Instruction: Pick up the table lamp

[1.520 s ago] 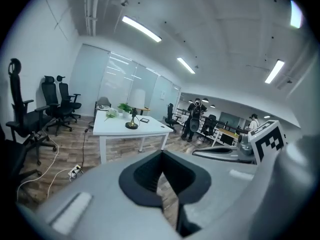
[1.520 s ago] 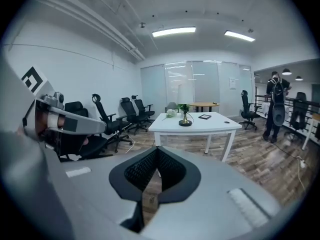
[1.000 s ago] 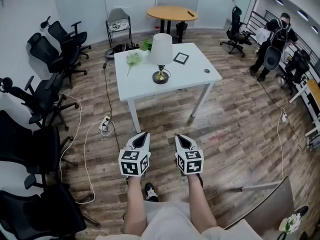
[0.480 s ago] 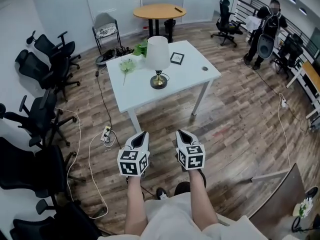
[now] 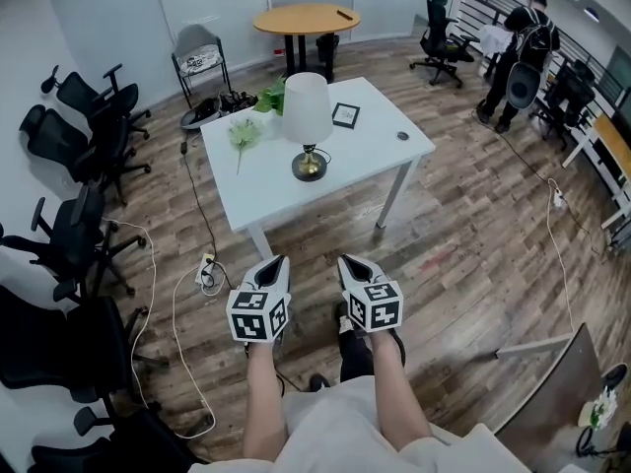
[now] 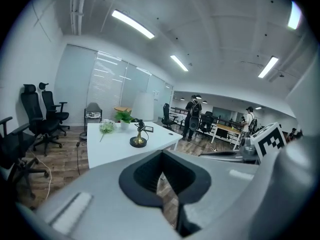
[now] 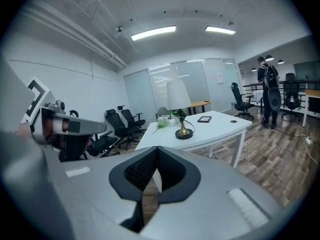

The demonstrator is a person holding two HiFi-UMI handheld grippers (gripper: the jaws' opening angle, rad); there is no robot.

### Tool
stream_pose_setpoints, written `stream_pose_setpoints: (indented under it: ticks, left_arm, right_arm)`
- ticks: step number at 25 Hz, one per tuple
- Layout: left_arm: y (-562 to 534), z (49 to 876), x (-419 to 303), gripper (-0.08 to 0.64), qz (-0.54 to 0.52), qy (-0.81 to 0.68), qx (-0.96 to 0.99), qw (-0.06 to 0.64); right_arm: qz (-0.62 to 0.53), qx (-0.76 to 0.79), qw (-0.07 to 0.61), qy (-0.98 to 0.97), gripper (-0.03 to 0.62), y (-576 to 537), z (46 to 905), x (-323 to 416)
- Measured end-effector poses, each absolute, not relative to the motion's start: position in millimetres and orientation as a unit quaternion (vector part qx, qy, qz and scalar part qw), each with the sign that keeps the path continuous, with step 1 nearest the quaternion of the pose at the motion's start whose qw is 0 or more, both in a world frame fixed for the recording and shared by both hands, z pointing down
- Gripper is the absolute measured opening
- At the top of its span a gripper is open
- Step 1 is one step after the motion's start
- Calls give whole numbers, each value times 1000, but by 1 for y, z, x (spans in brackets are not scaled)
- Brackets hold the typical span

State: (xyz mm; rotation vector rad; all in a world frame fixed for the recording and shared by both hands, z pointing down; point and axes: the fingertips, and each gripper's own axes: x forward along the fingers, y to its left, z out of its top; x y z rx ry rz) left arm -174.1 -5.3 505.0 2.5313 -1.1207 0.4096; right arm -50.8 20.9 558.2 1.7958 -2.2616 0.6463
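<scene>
Jaws together, empty: left gripper [image 5: 278,261], right gripper [image 5: 347,262] — table lamp [image 5: 308,136] well apart (shade [image 5: 307,106] hides its upper stem).

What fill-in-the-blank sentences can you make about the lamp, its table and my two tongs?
1. The table lamp stands on a ____ table.
2. The left tongs and the right tongs are both ____, with nothing between them.
3. In the head view, the picture frame lies to the lamp's ____.
Missing words: white; shut; right.
</scene>
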Motion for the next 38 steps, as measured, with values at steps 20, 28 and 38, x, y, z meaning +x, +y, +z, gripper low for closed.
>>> stream_pose_setpoints:
  ticks: [20, 28, 38]
  left_arm:
    - [-153, 465, -118, 1, 155, -432, 879, 130]
    - [-203, 460, -91, 1, 138, -461, 867, 129]
    - [-213, 482, -59, 1, 141, -465, 863, 135]
  right_arm:
    - [226, 512, 61, -826, 26, -140, 538, -17]
    - [218, 507, 94, -828, 26, -194, 553, 13]
    - [227, 525, 88, -816, 26, -218, 592, 46]
